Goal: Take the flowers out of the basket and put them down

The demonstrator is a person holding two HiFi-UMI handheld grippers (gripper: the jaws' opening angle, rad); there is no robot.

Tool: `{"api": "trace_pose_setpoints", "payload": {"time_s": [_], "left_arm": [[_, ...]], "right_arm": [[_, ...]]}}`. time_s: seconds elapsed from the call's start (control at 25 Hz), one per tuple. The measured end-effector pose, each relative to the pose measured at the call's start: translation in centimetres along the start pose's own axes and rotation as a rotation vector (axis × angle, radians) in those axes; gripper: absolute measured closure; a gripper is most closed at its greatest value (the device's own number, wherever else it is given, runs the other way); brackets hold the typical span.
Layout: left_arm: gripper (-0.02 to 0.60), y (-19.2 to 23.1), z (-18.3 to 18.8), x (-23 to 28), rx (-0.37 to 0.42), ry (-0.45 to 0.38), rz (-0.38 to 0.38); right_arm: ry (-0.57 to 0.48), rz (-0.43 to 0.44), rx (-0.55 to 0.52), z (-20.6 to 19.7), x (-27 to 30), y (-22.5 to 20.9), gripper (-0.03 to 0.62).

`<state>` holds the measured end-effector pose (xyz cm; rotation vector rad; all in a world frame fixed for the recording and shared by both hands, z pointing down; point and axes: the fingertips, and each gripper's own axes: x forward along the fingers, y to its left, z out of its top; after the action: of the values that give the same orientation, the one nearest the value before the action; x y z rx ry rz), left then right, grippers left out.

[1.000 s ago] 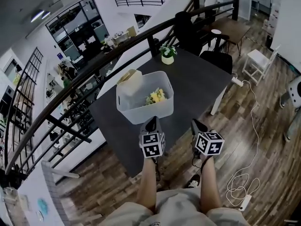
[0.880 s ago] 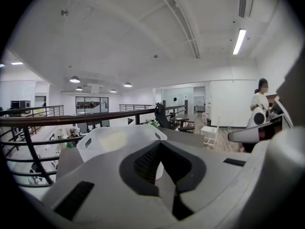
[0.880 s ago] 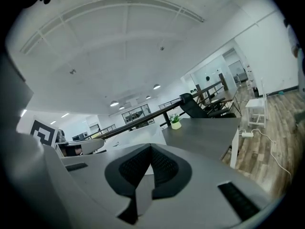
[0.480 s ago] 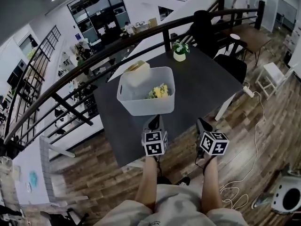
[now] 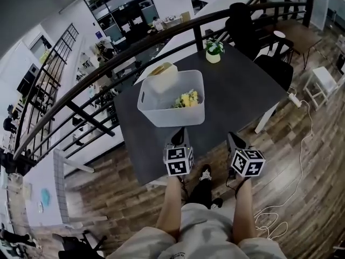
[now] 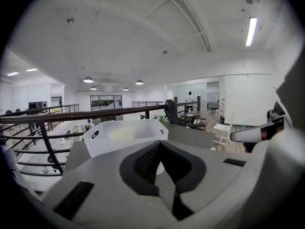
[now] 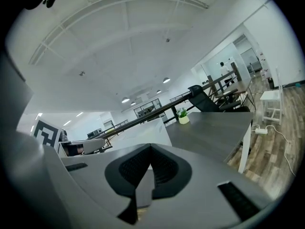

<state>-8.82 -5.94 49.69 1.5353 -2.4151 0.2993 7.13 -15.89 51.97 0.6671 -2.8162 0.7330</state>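
Observation:
A white plastic basket (image 5: 161, 109) stands on the dark grey table (image 5: 237, 90). Yellow flowers (image 5: 187, 99) lie inside it, beside a pale tan bundle (image 5: 163, 75) at its far left corner. My left gripper (image 5: 178, 136) hovers just in front of the basket's near wall, shut and empty. My right gripper (image 5: 235, 141) hangs level with it, to the right over the table's front edge, also shut and empty. In the left gripper view the basket (image 6: 126, 135) fills the space beyond my left gripper (image 6: 159, 145). The right gripper view shows the basket (image 7: 145, 130) left of my right gripper (image 7: 150, 149).
A small potted plant (image 5: 214, 50) sits at the table's far edge, with a dark railing (image 5: 108, 74) behind it. Black chairs (image 5: 272, 69) stand at the table's right side. A white cable (image 5: 302, 161) trails over the wooden floor on the right.
The head view has swung a little, so the table sits higher and more to the right. Both grippers stay shut near the table's front edge. The basket and flowers have not moved.

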Motion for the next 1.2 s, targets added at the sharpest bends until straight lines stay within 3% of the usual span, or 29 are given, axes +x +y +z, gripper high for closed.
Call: {"api": "trace_pose_setpoints", "payload": {"time_s": [0.2,0.44,0.6,0.8,1.08,1.2], "left_arm": [[0.557,-0.5,0.8,2.1,0.009,-0.002,-0.011],[0.557,2.3,2.4,5.6,-0.034,-0.022,0.037],[0.557,3.3,3.9,7.7,-0.088,-0.040,0.072],[0.557,5.6,4.8,10.5,-0.089,-0.030,0.123],[0.557,13.0,4.4,12.6,-0.197,-0.016,0.236],[0.557,16.0,4.3,13.2,-0.222,-0.022,0.281]], "right_arm": [[-0.012,-0.006,0.015,1.7,1.6,-2.0,0.574],[0.007,0.011,-0.011,3.2,5.4,-2.6,0.574],[0.033,0.039,-0.105,6.5,7.3,-3.0,0.574],[0.073,0.082,-0.149,10.5,11.7,-3.6,0.574],[0.188,0.303,-0.306,12.4,20.0,2.1,0.574],[0.266,0.443,-0.463,12.0,23.7,6.4,0.574]]}}
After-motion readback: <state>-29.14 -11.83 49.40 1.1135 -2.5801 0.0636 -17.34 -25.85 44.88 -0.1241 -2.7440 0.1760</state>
